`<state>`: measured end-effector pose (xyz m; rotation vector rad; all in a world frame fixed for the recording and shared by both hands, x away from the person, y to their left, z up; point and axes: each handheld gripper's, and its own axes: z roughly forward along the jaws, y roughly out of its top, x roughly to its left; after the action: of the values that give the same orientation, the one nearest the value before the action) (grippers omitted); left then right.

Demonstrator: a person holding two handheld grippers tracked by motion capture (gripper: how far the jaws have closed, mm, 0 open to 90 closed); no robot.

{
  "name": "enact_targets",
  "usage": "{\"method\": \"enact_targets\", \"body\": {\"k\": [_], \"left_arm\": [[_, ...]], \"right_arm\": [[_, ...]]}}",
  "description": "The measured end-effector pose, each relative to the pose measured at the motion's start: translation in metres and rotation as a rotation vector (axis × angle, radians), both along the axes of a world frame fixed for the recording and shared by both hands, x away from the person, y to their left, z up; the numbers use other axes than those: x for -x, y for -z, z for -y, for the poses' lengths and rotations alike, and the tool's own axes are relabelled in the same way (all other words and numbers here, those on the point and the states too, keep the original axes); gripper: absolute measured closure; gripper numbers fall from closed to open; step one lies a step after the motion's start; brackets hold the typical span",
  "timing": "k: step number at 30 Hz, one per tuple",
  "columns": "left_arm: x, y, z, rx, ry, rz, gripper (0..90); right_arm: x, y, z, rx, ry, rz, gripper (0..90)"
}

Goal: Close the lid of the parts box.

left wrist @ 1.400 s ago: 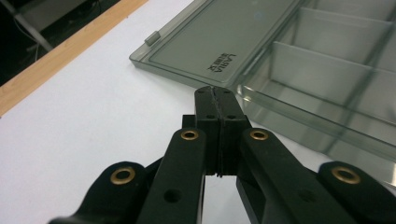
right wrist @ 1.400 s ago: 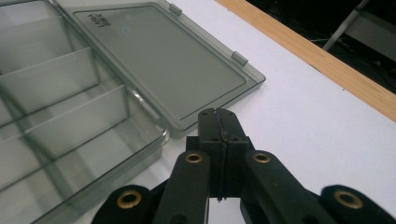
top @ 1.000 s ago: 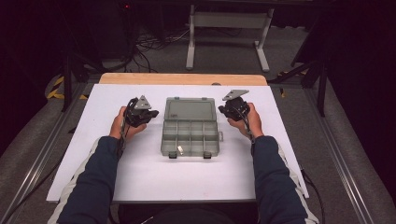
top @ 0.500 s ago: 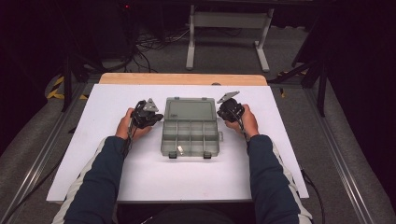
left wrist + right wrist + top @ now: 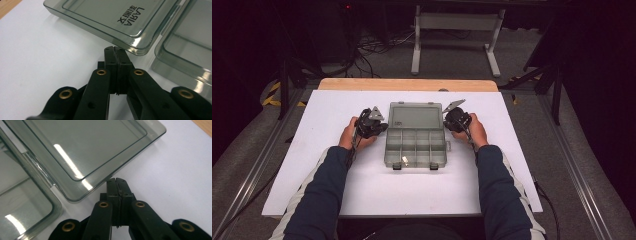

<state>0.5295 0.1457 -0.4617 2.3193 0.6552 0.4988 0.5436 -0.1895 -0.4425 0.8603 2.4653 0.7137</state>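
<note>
both hands have drawn inward toward the open organizer box (image 5: pixel 416 135). the left gripper (image 5: pixel 377 127) has closed the gap, and its tips now sit right at the corner of the flat-lying lid (image 5: pixel 110 20), just ahead of the pressed-together jaws. the right gripper (image 5: pixel 451 118) has come down and in a little; its jaws, also pressed together, now point at the lid's opposite corner, just in front of the tips.
</note>
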Motion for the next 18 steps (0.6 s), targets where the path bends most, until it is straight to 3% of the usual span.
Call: {"method": "enact_targets", "body": {"k": [18], "left_arm": [[-0.0101,0.0026,0.0071,0.044,-0.078,0.048,89.8]], "right_arm": [[-0.0024,0.0059,-0.0034,-0.053,0.03,0.077,90.0]]}}
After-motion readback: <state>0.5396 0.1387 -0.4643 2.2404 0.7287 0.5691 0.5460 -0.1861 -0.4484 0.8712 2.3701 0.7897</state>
